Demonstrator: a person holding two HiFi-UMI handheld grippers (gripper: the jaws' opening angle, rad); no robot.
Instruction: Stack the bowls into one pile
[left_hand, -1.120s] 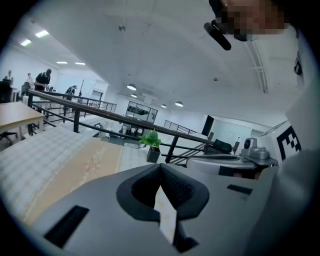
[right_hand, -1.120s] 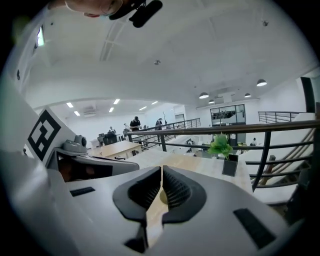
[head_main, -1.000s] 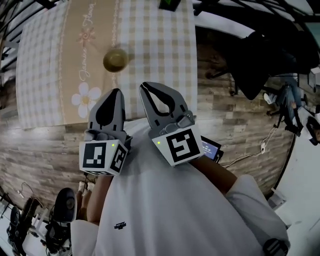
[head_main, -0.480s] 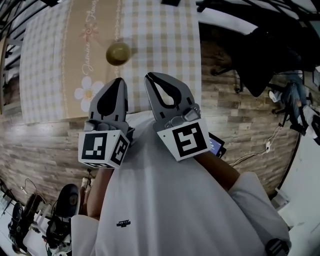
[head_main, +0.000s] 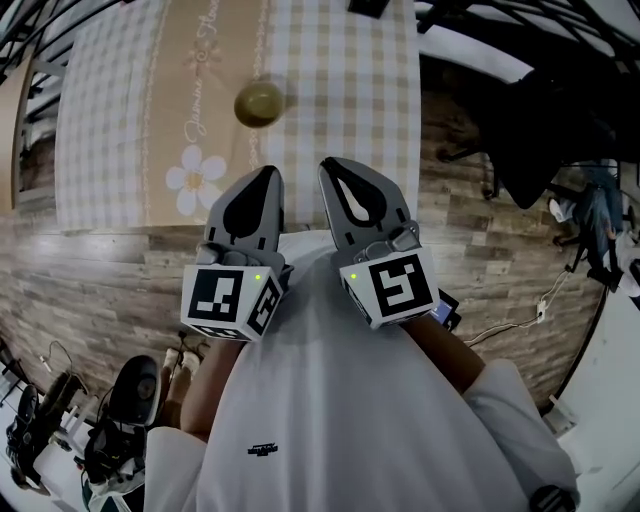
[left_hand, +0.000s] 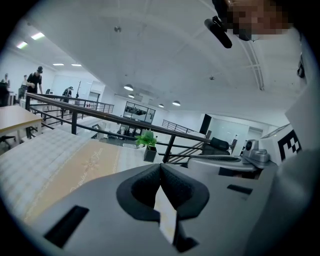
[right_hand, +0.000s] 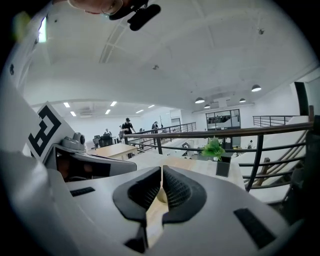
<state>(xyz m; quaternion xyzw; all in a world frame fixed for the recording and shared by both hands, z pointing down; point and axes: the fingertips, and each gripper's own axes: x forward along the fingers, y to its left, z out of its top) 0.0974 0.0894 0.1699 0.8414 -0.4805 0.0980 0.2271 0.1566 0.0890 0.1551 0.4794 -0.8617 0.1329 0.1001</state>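
An olive-green bowl (head_main: 259, 103) sits on the beige runner of the checked tablecloth (head_main: 340, 90) in the head view; I cannot tell whether more bowls are nested in it. My left gripper (head_main: 269, 174) and right gripper (head_main: 331, 164) hover side by side over the table's near edge, short of the bowl and close to my body. Both are shut with nothing held. In the left gripper view the left gripper (left_hand: 160, 165) points along the runner, its jaws pressed together. The right gripper (right_hand: 162, 168) shows the same in the right gripper view.
A small potted plant (left_hand: 146, 140) stands at the table's far end, in front of a black railing (right_hand: 260, 132). Wood-plank floor (head_main: 90, 290) lies around the table. A black chair (head_main: 525, 125) stands to the right. People stand far off in the hall.
The whole head view has shifted right, so the bowl and both grippers sit further right in frame. The grippers stay shut and keep about the same distance from the bowl.
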